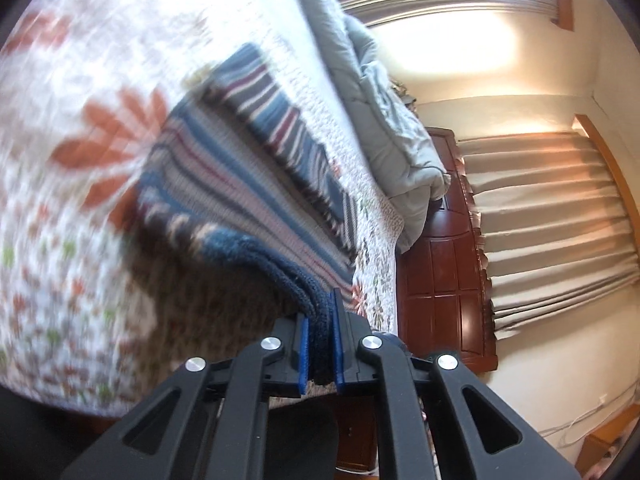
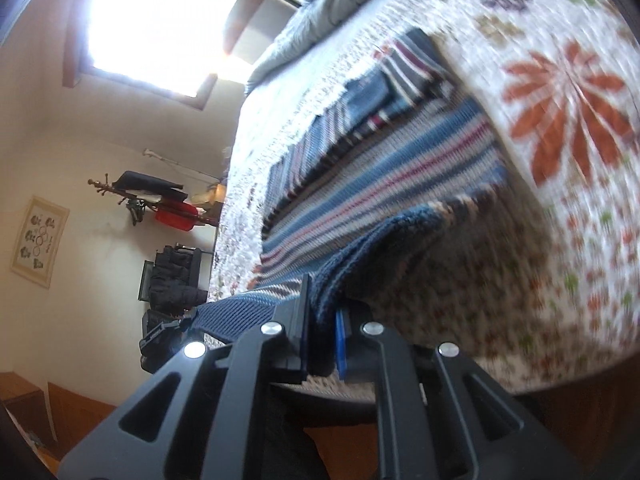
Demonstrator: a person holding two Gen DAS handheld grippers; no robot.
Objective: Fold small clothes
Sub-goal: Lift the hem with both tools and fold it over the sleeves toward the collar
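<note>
From the left wrist view, the striped knit sweater [image 1: 224, 184] lies on the floral quilt [image 1: 80, 80] of the bed, its long axis running away from the camera toward the grey duvet [image 1: 384, 120] bunched at the far end. Its navy ribbed hem is raised off the quilt, and the left gripper [image 1: 319, 344] is clamped tight on that hem, blue pads pressing the folded knit from both sides. Only this view shows the dark wooden headboard [image 1: 444, 264] and beige curtains [image 1: 552, 216].

From the right wrist view, the sweater [image 2: 380, 184] again stretches away from the hem toward the duvet [image 2: 316, 12]. The right gripper [image 2: 322, 332] is likewise closed hard on the navy hem, near the bed's near edge. Only here appear a coat rack [image 2: 132, 196], a framed picture [image 2: 38, 240] and a bright window [image 2: 160, 20].
</note>
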